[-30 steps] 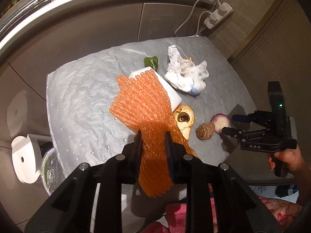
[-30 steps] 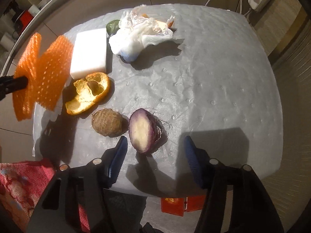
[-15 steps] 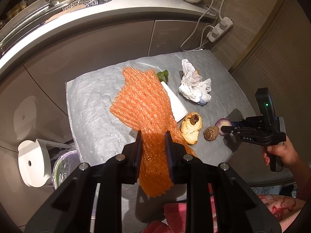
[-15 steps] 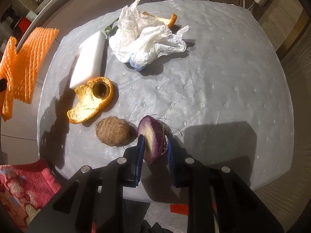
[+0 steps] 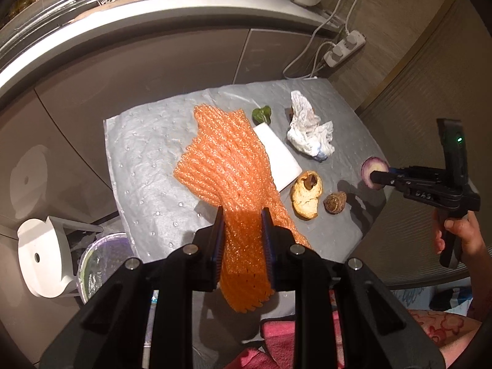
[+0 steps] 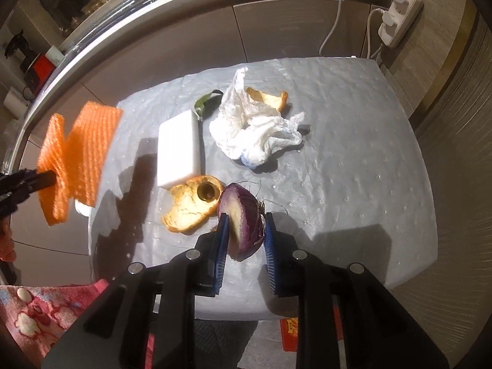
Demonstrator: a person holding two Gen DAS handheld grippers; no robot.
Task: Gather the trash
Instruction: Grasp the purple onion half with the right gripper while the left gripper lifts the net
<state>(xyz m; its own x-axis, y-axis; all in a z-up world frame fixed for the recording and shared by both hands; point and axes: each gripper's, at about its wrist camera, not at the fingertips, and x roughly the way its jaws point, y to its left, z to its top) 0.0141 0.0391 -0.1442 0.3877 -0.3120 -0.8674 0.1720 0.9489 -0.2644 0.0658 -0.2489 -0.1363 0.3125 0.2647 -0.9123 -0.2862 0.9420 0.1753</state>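
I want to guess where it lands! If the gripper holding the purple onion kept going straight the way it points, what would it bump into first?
Probably the grey mat, just beside the orange peel. The right gripper points steeply down with the onion half clamped between its pads, so the onion would touch first. Depth is hard to judge here.

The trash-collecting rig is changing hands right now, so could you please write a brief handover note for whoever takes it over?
Left gripper: shut on the orange foam net, held above the table.
Right gripper: shut on the red onion half, held clear of the grey mat.
On the mat: white foam block, large orange peel, small peel piece, crumpled tissue, green leaf, brown taro-like root.
Done: two items picked up.
Left: bin both (lined bin beside the table), then collect the rest.
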